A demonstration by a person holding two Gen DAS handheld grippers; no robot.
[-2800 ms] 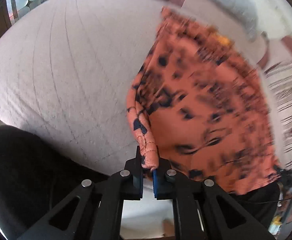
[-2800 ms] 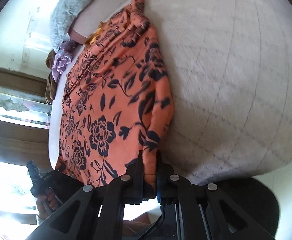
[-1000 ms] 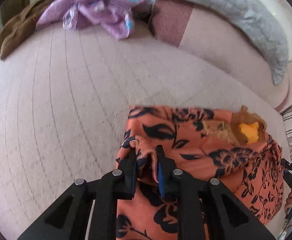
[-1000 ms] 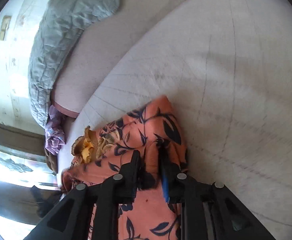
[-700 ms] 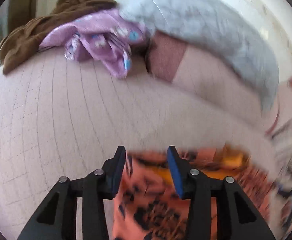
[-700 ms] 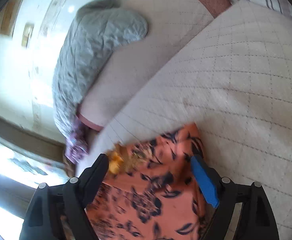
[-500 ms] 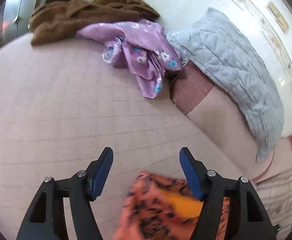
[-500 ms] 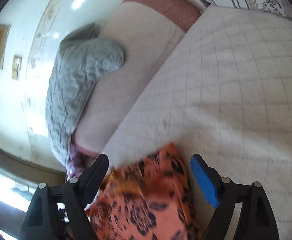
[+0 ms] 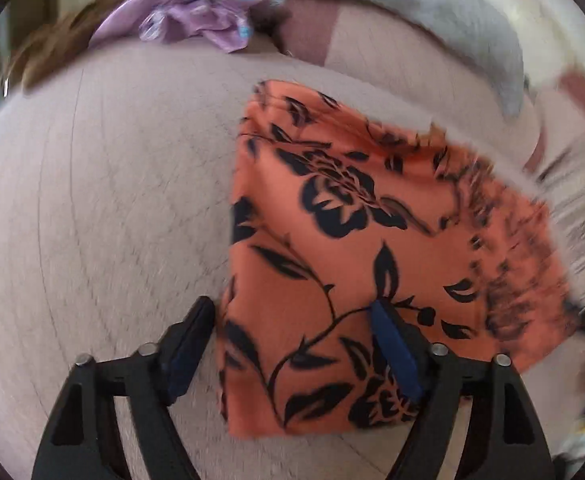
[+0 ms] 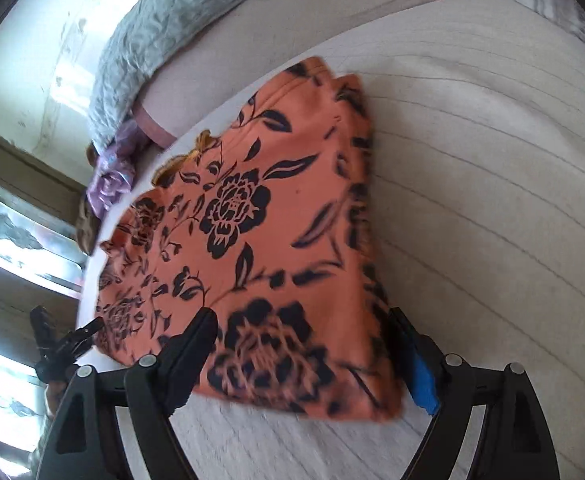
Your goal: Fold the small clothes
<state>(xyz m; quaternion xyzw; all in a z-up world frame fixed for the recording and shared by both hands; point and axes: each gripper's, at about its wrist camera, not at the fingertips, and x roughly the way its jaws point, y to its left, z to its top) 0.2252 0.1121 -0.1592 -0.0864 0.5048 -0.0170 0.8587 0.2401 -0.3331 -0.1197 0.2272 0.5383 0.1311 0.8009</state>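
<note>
Orange floral garment lies folded on quilted bed, centre frame. Left gripper and right gripper spread, jaws closing, pinching nothing.

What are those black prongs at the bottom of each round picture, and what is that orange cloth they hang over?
There is no robot here. A person holds a two-fingered clamp in each hand, and a small wide-angle camera on each clamp looks forward along its fingers, which makes the pictures round.

One picture comes from the left clamp, the other from the right clamp. The black prongs with blue pads are the clamp fingers.

The orange cloth with black flowers is a small garment, lying folded on a pale quilted bed cover. Both clamps hang just over its near edge with their jaws apart, closing a little; neither holds anything.

At the back lie a purple garment, a brown one and a grey quilted pillow.
</note>
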